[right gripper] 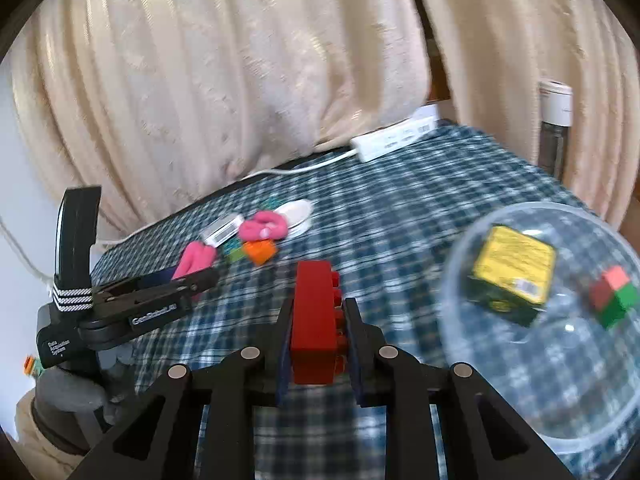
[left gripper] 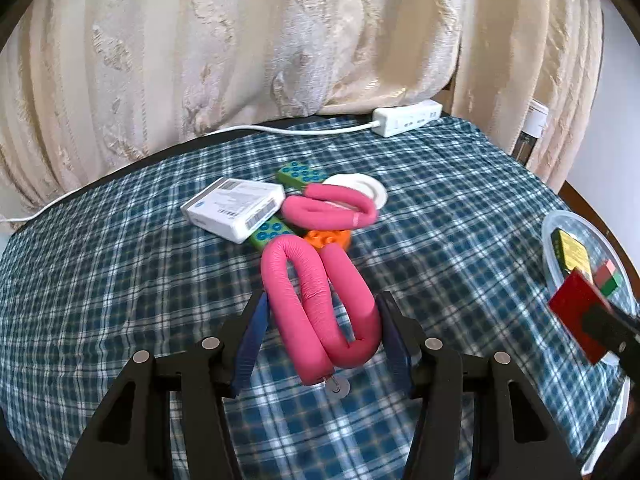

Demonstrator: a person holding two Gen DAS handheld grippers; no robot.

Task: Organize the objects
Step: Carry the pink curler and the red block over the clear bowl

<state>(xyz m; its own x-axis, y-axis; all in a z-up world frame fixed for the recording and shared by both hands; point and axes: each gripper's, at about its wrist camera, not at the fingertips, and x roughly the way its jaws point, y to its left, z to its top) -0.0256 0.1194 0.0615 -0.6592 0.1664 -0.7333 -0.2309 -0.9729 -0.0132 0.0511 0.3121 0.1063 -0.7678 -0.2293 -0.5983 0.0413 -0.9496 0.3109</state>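
Note:
In the left wrist view my left gripper (left gripper: 322, 320) is shut on a pink foam curler (left gripper: 308, 292) folded into an S, held just above the plaid cloth. At that view's right edge my right gripper (left gripper: 600, 328) is shut on a red toy brick (left gripper: 572, 316). The right wrist view shows the same red brick (right gripper: 316, 320) clamped upright between the right gripper's (right gripper: 316, 308) pads. It hangs left of a clear plastic bowl (right gripper: 520, 392). Inside the bowl lie a yellow box (right gripper: 516, 272) and a red-green cube (right gripper: 614, 296). The left gripper (right gripper: 192, 276) shows at the left.
A pile sits mid-table: a white box (left gripper: 234, 208), green bricks (left gripper: 300, 174), an orange brick (left gripper: 328, 238), a second pink curler (left gripper: 328, 210) and a white ring (left gripper: 360, 186). A power strip (left gripper: 404, 118) lies at the back by the curtain. A bottle (right gripper: 554, 128) stands far right.

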